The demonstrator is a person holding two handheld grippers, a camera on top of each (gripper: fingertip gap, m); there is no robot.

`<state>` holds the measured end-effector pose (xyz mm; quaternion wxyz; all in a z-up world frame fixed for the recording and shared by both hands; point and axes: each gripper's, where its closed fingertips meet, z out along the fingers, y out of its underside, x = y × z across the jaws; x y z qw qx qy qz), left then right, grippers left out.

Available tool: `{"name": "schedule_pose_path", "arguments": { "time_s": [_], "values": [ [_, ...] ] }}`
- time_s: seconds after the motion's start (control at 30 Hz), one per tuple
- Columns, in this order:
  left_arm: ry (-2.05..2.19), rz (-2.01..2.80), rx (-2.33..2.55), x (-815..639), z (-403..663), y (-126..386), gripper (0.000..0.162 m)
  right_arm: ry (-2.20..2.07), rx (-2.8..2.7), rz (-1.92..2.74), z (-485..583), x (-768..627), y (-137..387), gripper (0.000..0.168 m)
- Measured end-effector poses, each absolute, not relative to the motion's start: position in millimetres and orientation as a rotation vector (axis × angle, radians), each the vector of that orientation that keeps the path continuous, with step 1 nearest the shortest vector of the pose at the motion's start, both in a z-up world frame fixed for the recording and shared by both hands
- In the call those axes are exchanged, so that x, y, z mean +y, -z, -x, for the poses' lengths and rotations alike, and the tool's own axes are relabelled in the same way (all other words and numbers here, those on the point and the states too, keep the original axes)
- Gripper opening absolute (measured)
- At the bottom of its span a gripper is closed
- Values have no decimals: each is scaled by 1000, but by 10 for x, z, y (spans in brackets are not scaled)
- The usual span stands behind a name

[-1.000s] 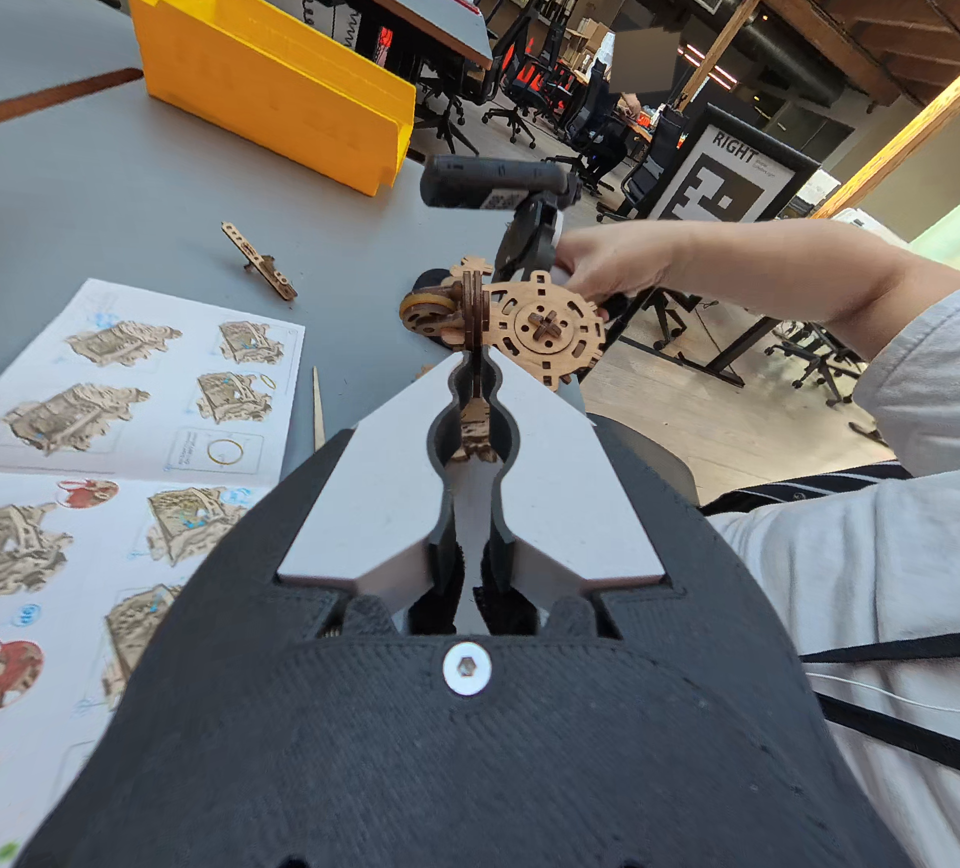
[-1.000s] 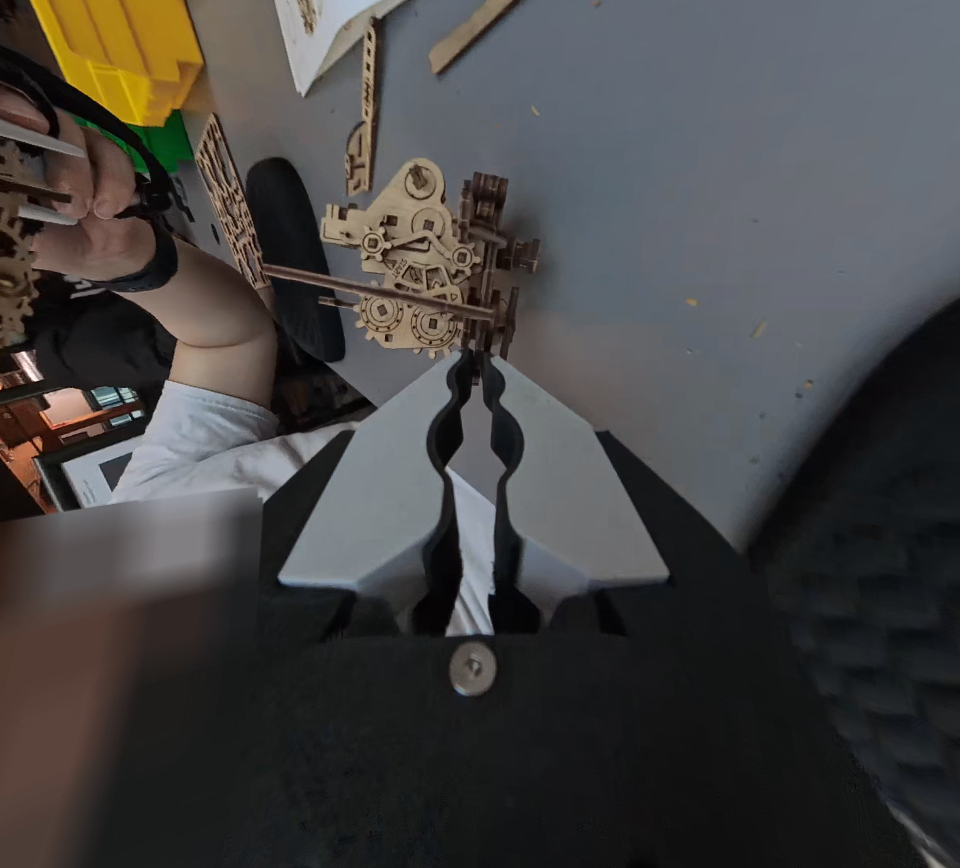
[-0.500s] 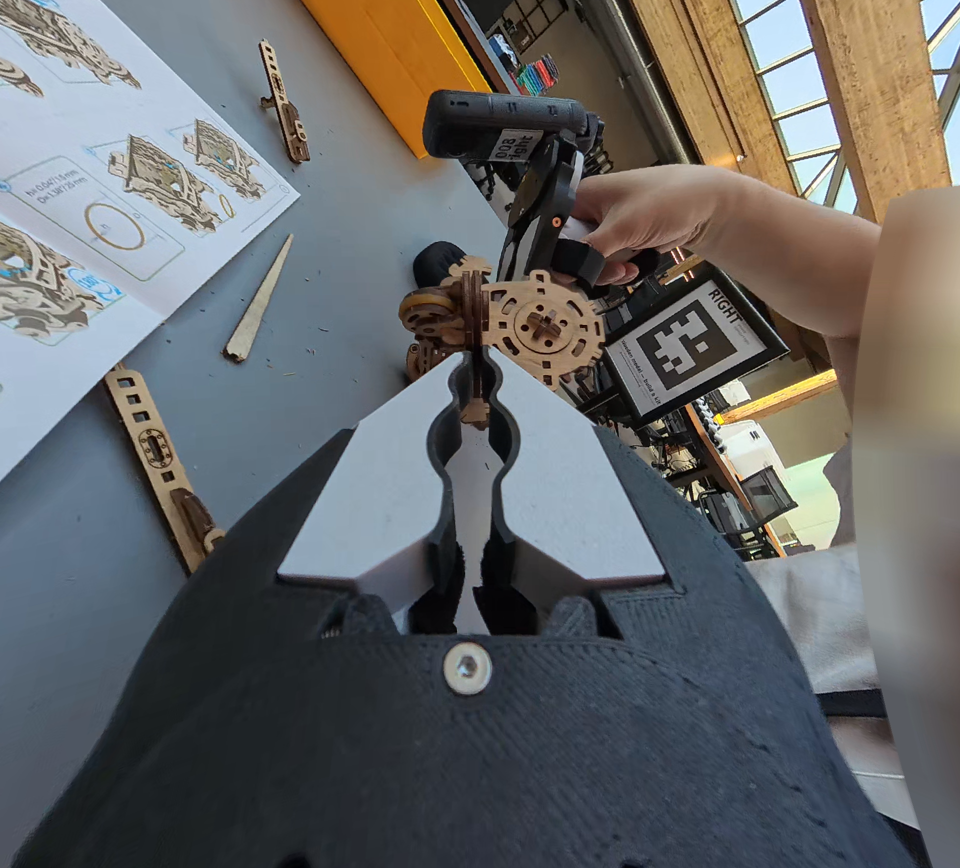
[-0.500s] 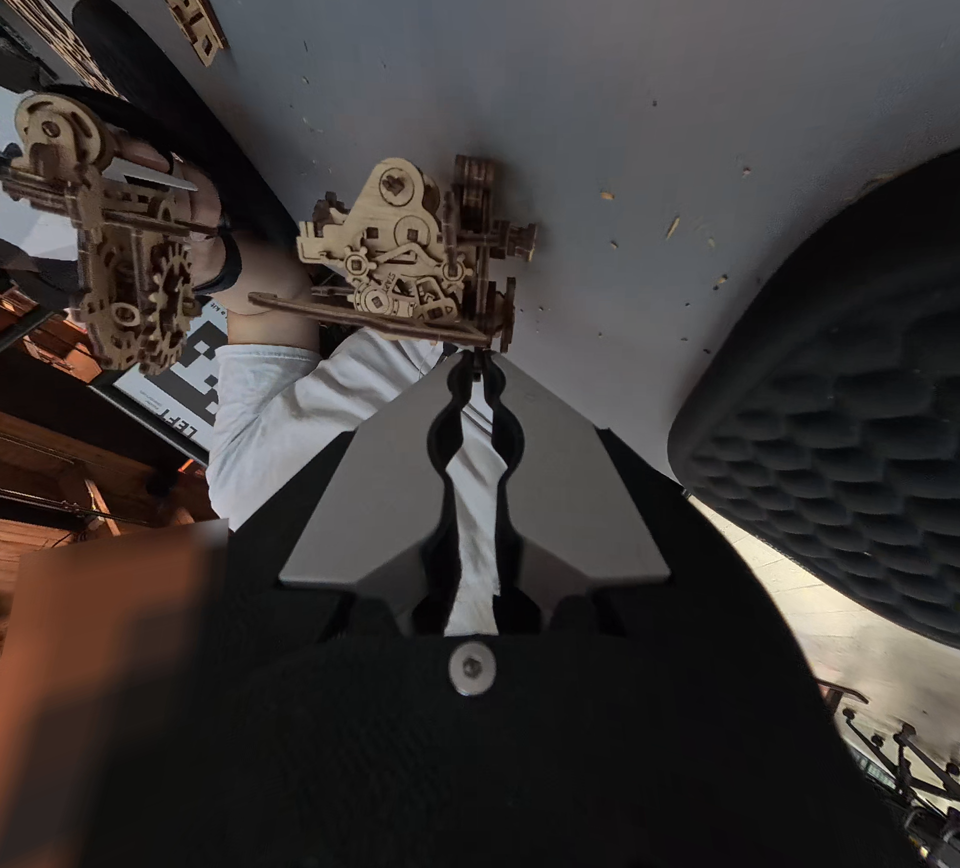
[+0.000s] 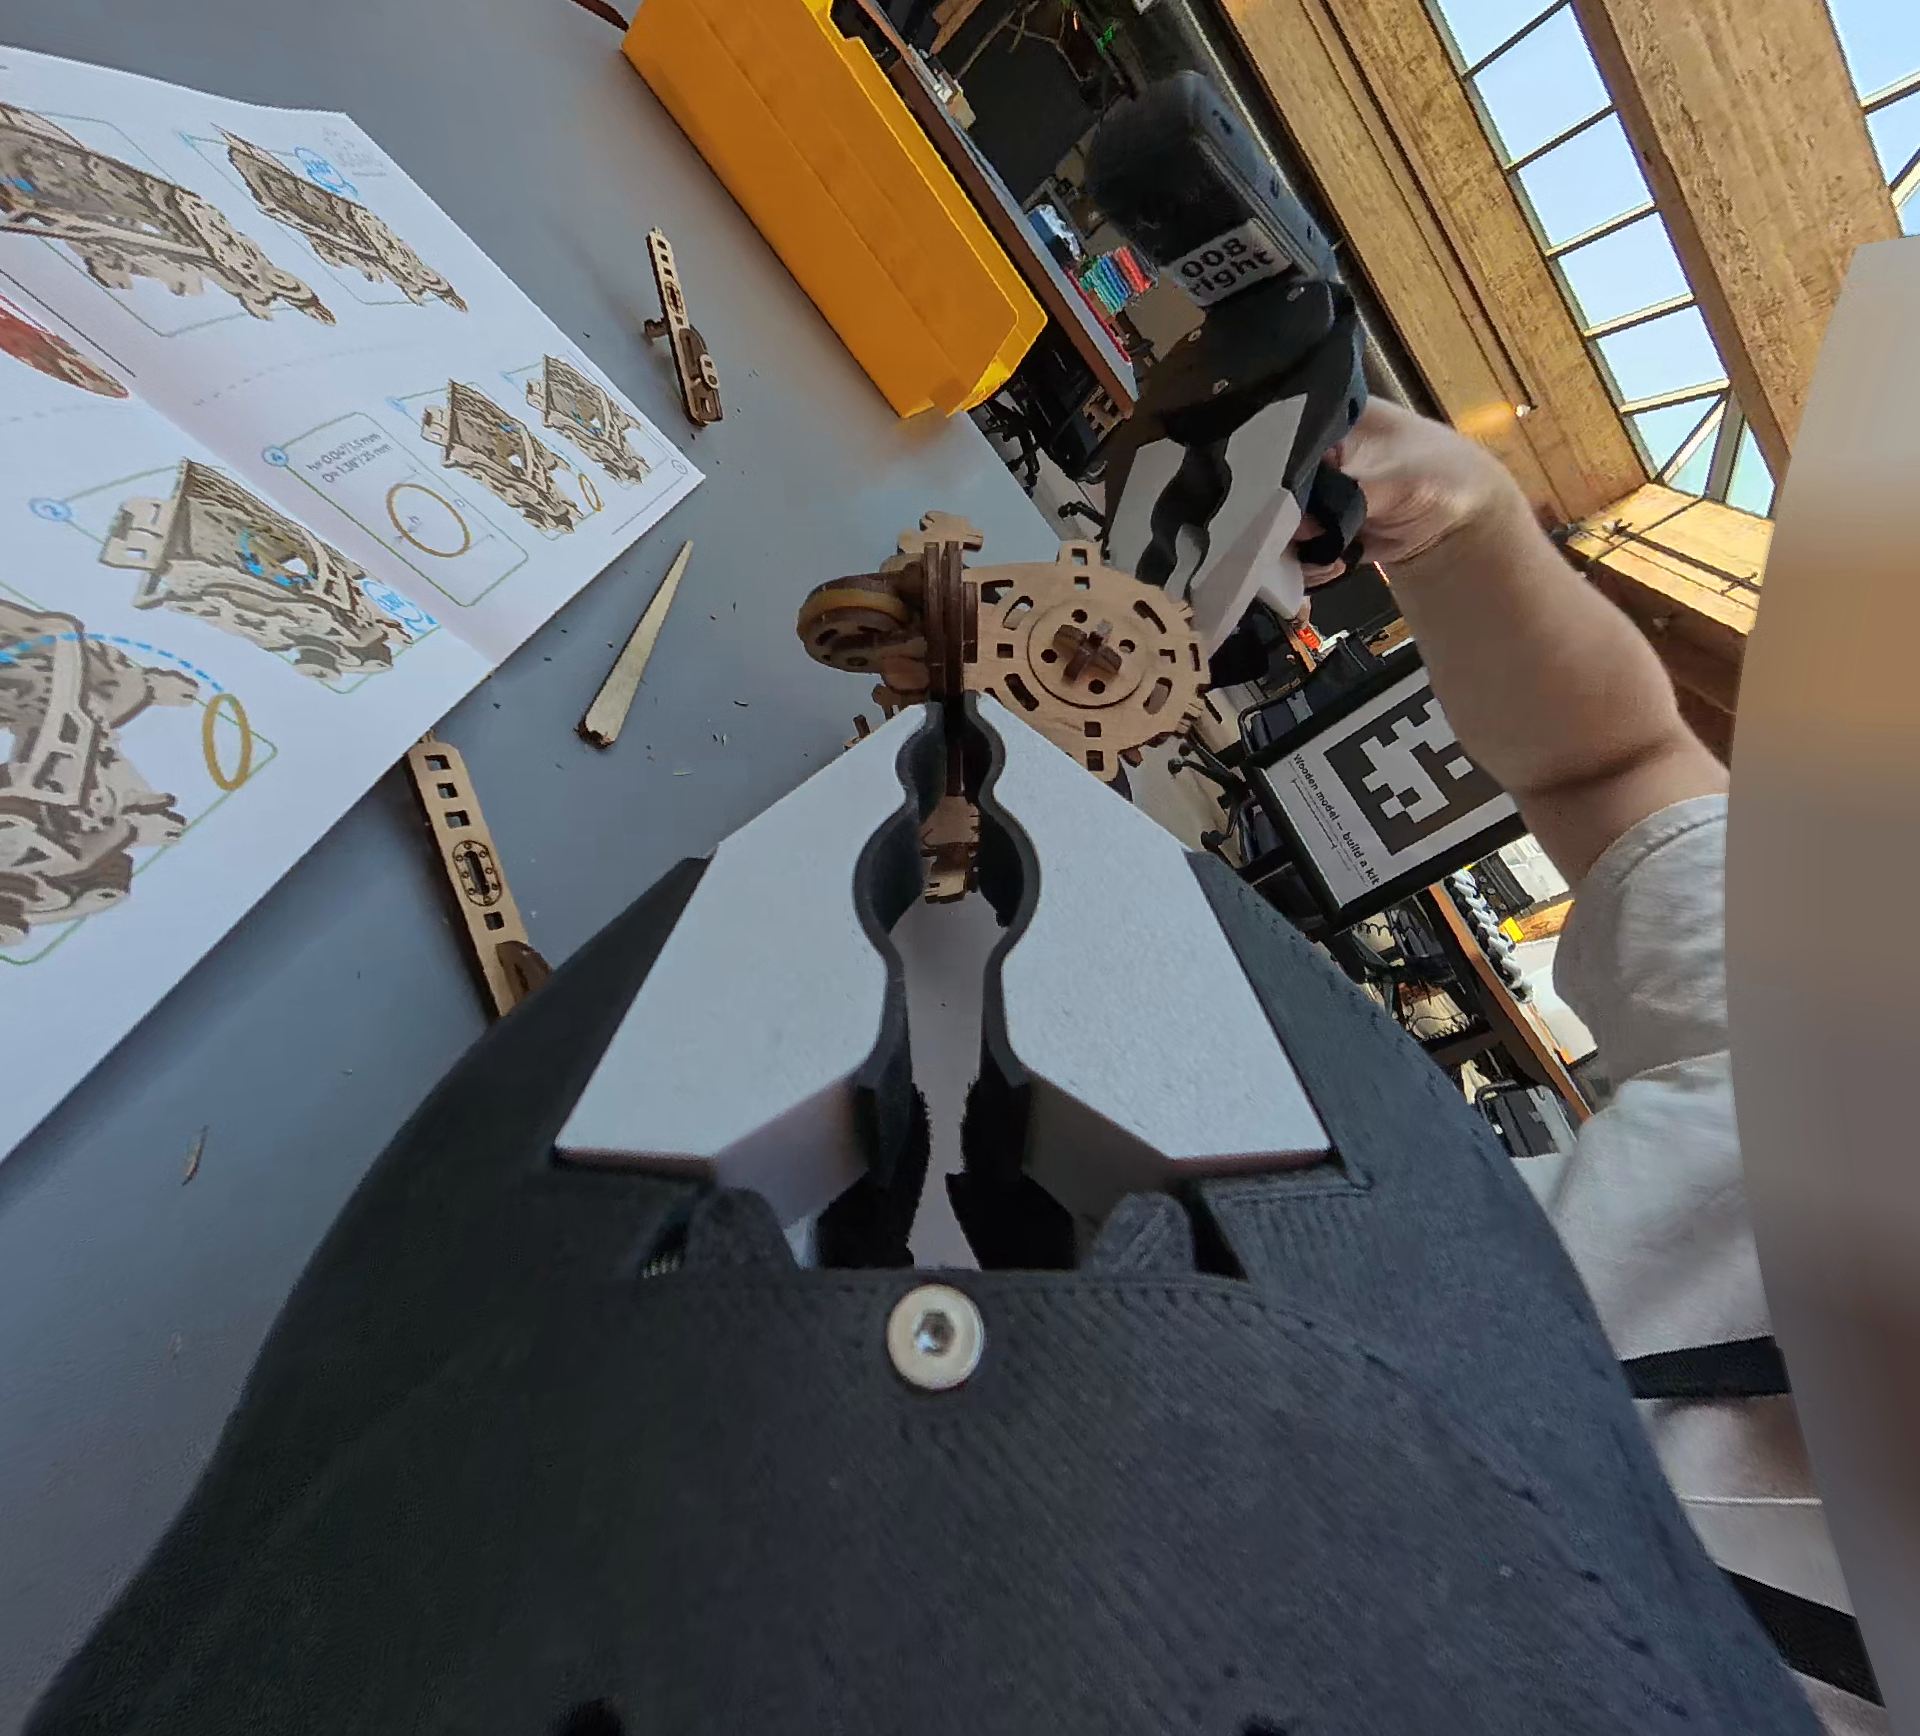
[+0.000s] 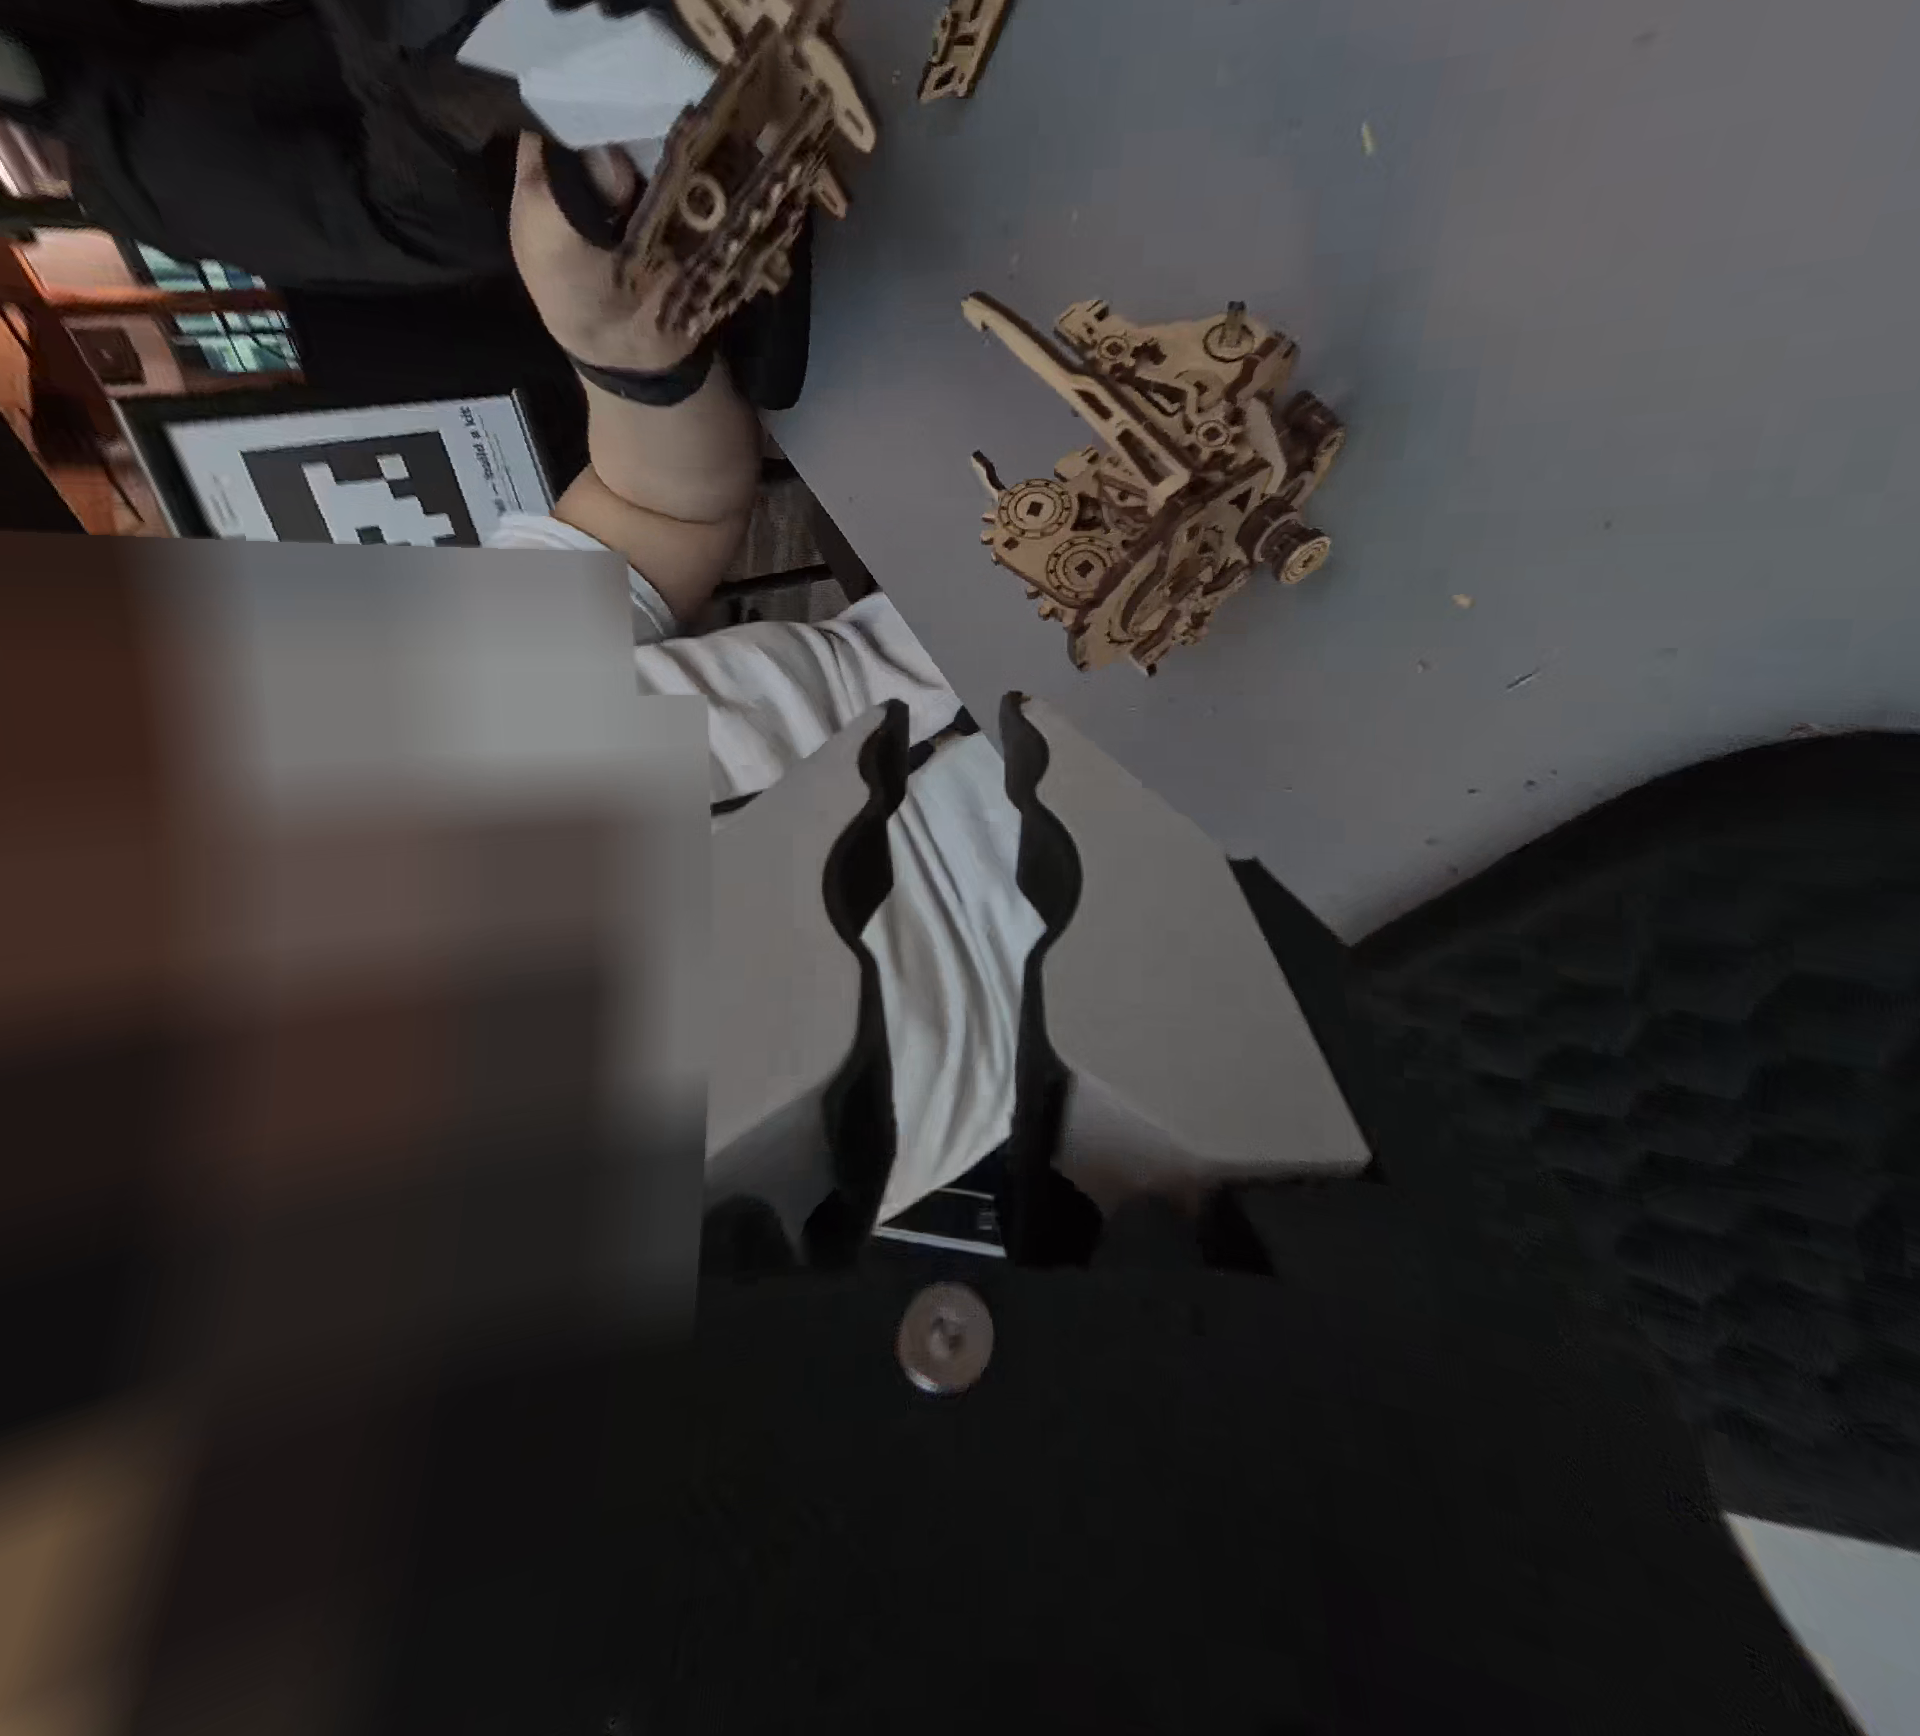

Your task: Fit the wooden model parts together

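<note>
Right wrist view: right gripper [image 6: 951, 715] now parted and empty; the mechanism [image 6: 1153, 481] it held lies on the table ahead of its jaws. Left gripper [image 5: 951, 730] stays clamped on gear assembly [image 5: 997, 637]. Regrasp likely before mating.

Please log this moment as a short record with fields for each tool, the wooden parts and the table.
left tool: shut on the gear assembly, held above the table
right tool: open, empty
second assembly: resting on the grey table, beyond the right tool's tips, not touched
loose parts: wooden wedge, two slotted strips
paper: instruction sheets lying on the table
bin: yellow bin at the far edge
</note>
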<state>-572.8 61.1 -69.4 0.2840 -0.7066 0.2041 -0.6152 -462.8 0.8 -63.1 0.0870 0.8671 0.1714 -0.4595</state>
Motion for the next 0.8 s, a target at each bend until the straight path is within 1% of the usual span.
{"name": "schedule_pose_path", "arguments": {
  "time_s": [0.03,0.1,0.13,0.17,0.2,0.23,0.27,0.3,0.33,0.37,0.43,0.47,0.5,0.53,0.7,0.73,0.8],
  "values": [
    [1640,1878,544,608,5745,669,0,1439,739,-2617,4587,-48,607,18],
    [1623,1855,550,595,5772,620,0,1561,1387,-2739,4517,-113,581,16],
    [1612,1853,557,582,5780,608,0,1530,1755,-2845,4467,-93,605,28],
    [1597,1855,568,568,5785,605,0,1399,2058,-3023,4391,4,642,36],
    [1579,1859,576,556,5788,607,0,1227,2331,-3208,4329,126,635,53],
    [1559,1856,582,542,5790,603,0,1117,2561,-3253,4336,146,646,66],
    [1540,1856,590,523,5788,601,0,1044,2683,-3204,4382,127,754,69],
    [1522,1861,596,503,5786,606,0,931,2729,-3156,4427,147,914,81],
    [1505,1864,596,487,5785,607,0,843,2775,-3093,4488,166,1049,97],
    [1494,1865,592,469,5783,605,0,776,2826,-2999,4541,159,1160,99],
    [1492,1872,576,438,5778,611,0,663,2921,-2863,4609,164,1251,99],
    [1497,1879,563,428,5776,621,0,686,2971,-2801,4656,144,1256,95],
    [1500,1887,550,422,5774,633,0,640,2982,-2792,4663,175,1276,75],
    [1503,1890,540,419,5771,639,0,574,2991,-2782,4658,213,1300,66],
    [1463,1932,560,411,5752,678,0,581,3025,-2656,4674,234,1394,65],
    [1452,1940,567,413,5751,681,0,560,3027,-2665,4678,267,1390,61],
    [1436,1955,578,421,5751,686,0,553,3046,-2656,4682,310,1394,44]
  ]
}}
